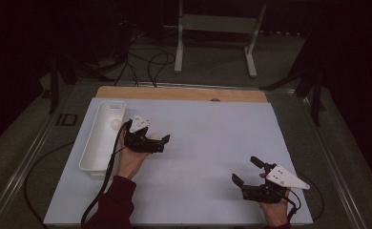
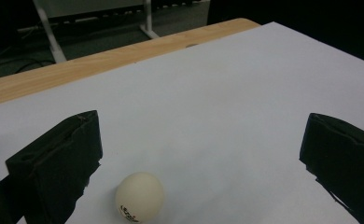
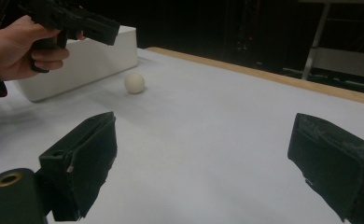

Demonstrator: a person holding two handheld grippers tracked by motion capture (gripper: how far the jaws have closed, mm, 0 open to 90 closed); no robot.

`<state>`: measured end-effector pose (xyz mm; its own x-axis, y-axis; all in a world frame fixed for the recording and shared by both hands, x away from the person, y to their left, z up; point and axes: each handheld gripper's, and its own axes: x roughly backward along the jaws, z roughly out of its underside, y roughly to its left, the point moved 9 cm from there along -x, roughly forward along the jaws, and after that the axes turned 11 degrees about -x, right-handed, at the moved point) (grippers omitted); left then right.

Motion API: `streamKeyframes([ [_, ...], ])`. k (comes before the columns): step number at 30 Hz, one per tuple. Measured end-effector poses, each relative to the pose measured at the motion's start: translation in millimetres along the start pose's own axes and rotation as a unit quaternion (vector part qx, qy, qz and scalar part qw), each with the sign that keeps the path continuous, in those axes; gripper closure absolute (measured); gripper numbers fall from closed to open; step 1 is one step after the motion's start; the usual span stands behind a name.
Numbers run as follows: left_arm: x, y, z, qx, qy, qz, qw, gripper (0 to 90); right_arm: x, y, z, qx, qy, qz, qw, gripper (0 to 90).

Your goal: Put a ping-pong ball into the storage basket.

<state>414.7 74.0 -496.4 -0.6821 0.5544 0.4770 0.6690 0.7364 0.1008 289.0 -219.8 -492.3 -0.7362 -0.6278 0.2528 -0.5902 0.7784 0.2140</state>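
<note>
Counter point(image 1: 208, 143): a white sheet is laid over the top, and a strip of bare wood is left showing along the far edge; a grey floor with cables and a white frame stand is seen beyond it.

Tray point(image 1: 96, 143): a long, narrow white container is set lengthwise near the counter's left edge. One small white ball point(image 1: 114, 124) is seen inside it, towards the far end. From the right gripper view the tray's outer wall point(image 3: 77, 63) is seen behind the left hand, and its inside is hidden there.

Left gripper point(image 1: 151, 141): it is held by the left hand point(image 1: 129, 160) just to the right of the tray, low over the counter. Its jaws are spread wide apart and nothing is clamped between them. In the left gripper view the gripper point(image 2: 201, 161) is seen with the loose ball lying between the jaws, close to the left-hand jaw; whether that jaw is touched by the ball cannot be told.

Right gripper point(image 1: 247, 171): it is held well apart from the tray, near the counter's front right corner. Its jaws are spread wide with nothing between them, and bare white sheet is seen past them in the right gripper view point(image 3: 203, 154).

Loose ball point(image 2: 139, 196): a cream ping-pong ball with a small printed mark is resting on the white sheet just outside the tray, under the left gripper. In the right gripper view the same ball point(image 3: 135, 83) is seen beside the tray's wall.
</note>
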Motion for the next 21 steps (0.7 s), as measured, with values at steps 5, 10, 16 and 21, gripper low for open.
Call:
streamKeyframes([
  [5,-3.9,-0.4,3.5,-0.003,0.007,-0.003,1.0000,0.0,-0.1,-0.3,0.3,0.003,0.001,0.002,1.0000,7.4],
  [10,-6.7,1.7,7.6,0.003,0.011,-0.006,0.9999,0.0,0.4,-0.8,0.1,0.001,0.000,0.002,1.0000,7.4],
  [16,-10.8,1.1,13.3,0.010,0.017,-0.004,0.9998,0.0,0.2,-0.7,0.2,0.001,0.000,0.003,1.0000,7.4],
  [21,-13.3,0.4,15.7,0.010,0.021,-0.005,0.9997,0.0,-0.5,-1.1,0.8,0.003,0.001,0.004,1.0000,7.4],
])
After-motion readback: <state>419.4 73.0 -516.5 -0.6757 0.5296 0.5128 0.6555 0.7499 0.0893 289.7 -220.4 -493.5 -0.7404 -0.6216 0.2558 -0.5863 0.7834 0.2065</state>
